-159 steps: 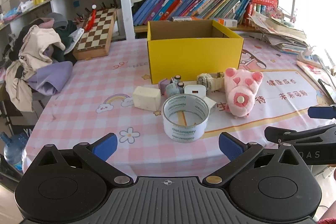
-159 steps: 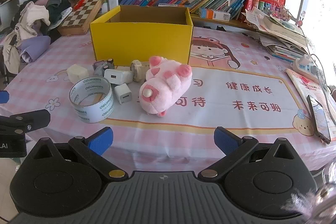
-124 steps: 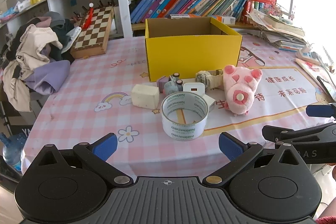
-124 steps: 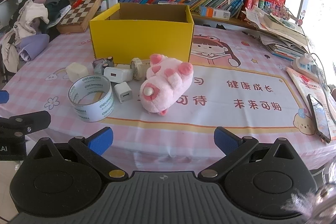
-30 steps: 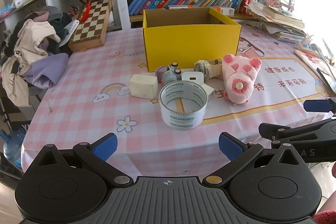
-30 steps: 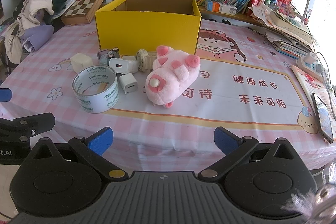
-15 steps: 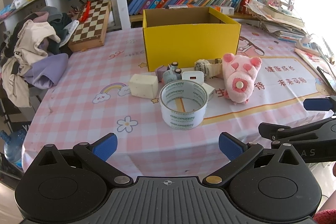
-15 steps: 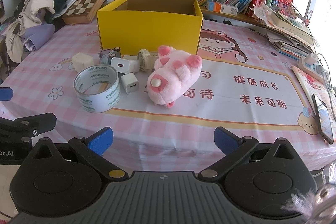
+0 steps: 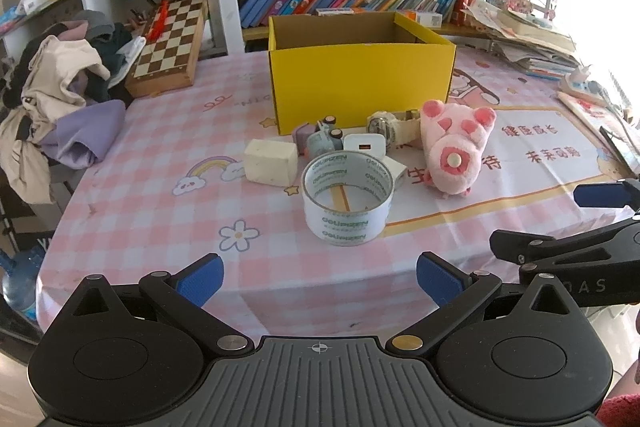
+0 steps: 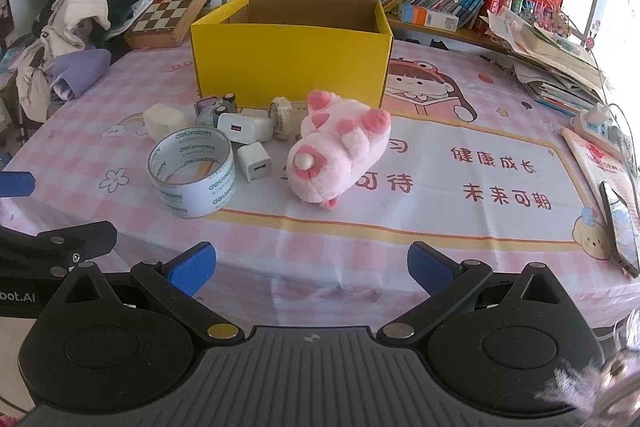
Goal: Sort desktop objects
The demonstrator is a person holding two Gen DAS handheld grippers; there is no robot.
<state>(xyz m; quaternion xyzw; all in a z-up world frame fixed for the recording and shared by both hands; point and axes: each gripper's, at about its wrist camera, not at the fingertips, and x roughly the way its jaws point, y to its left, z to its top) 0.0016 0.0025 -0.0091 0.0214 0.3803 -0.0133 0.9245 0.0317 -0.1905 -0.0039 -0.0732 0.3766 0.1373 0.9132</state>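
Surface: pink checked tablecloth (image 9: 132, 211), bookshelves behind.
Tape roll (image 9: 347, 198): upright on its edge-ring near the table's front, just beside white chargers (image 10: 245, 127).
Plush pig (image 10: 340, 151): lying right of the tape.
Yellow box (image 9: 360, 75): open-topped, behind the clutter.
Left gripper (image 9: 318, 277): fingers spread wide, holding nothing.
Right gripper (image 10: 310, 267): fingers spread wide, holding nothing.

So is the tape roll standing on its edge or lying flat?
Lying flat: the tape roll rests on one rim, its open core facing up, with tablecloth visible through it.

Bright daylight glares from the right; sharp focus; fisheye-bent edges.
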